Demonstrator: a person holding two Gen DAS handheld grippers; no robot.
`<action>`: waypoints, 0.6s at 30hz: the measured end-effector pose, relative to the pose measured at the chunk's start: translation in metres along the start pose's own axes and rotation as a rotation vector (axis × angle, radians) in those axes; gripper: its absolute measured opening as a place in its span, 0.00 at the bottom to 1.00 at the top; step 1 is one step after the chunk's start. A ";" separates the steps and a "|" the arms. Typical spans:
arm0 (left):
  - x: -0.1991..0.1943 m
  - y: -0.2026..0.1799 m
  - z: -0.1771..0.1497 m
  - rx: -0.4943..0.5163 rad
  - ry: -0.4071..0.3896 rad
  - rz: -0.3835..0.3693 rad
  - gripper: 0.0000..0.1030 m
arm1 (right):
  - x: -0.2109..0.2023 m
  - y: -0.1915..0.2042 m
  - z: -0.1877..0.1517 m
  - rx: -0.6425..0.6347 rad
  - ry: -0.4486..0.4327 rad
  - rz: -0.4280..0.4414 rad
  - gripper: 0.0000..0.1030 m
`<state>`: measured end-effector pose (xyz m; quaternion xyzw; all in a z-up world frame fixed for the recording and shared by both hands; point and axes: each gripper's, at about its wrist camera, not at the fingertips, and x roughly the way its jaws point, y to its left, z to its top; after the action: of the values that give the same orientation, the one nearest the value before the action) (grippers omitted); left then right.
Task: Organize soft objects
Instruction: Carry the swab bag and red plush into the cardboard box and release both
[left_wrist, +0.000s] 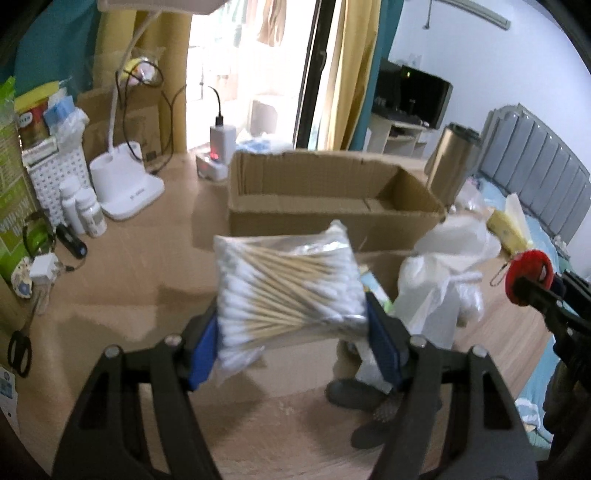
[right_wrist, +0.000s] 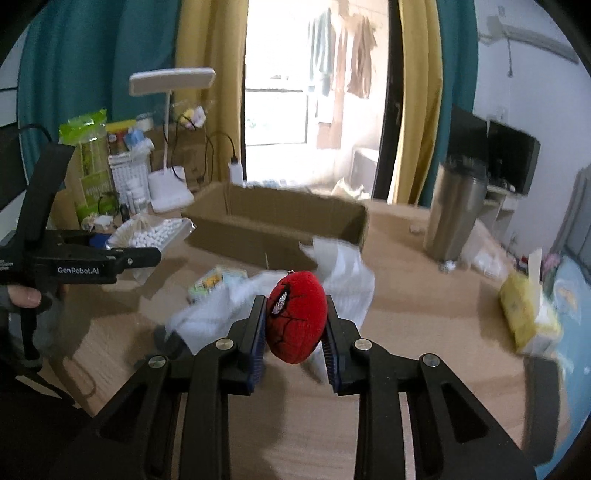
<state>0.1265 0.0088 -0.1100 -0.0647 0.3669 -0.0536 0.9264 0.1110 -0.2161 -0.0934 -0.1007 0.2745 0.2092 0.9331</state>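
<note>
My left gripper (left_wrist: 291, 332) is shut on a clear bag of cotton swabs (left_wrist: 288, 284) and holds it above the wooden table (left_wrist: 147, 280), in front of an open cardboard box (left_wrist: 332, 199). My right gripper (right_wrist: 295, 325) is shut on a red spider-face plush ball (right_wrist: 297, 315), above the table near crumpled white plastic bags (right_wrist: 343, 273). The plush also shows at the right of the left wrist view (left_wrist: 528, 273). The left gripper with the swab bag (right_wrist: 147, 230) shows at the left of the right wrist view. The box (right_wrist: 273, 225) lies beyond both.
A white desk lamp (left_wrist: 125, 184), small white bottles (left_wrist: 83, 210), a white basket (left_wrist: 55, 173) and scissors (left_wrist: 20, 347) stand at the left. A steel tumbler (right_wrist: 456, 214) and a yellow tissue pack (right_wrist: 528, 314) are at the right. A small colourful box (right_wrist: 218, 278) lies by the bags.
</note>
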 end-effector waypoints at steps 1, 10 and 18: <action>-0.001 0.001 0.003 -0.002 -0.009 -0.001 0.69 | -0.001 0.001 0.005 -0.010 -0.013 0.001 0.28; -0.008 0.005 0.020 0.006 -0.070 -0.001 0.69 | 0.005 0.014 0.038 -0.056 -0.102 0.022 0.28; 0.002 0.013 0.037 0.021 -0.096 0.012 0.69 | 0.025 0.009 0.061 -0.061 -0.142 0.021 0.29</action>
<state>0.1537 0.0239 -0.0864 -0.0550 0.3221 -0.0486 0.9439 0.1547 -0.1815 -0.0573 -0.1113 0.2023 0.2338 0.9445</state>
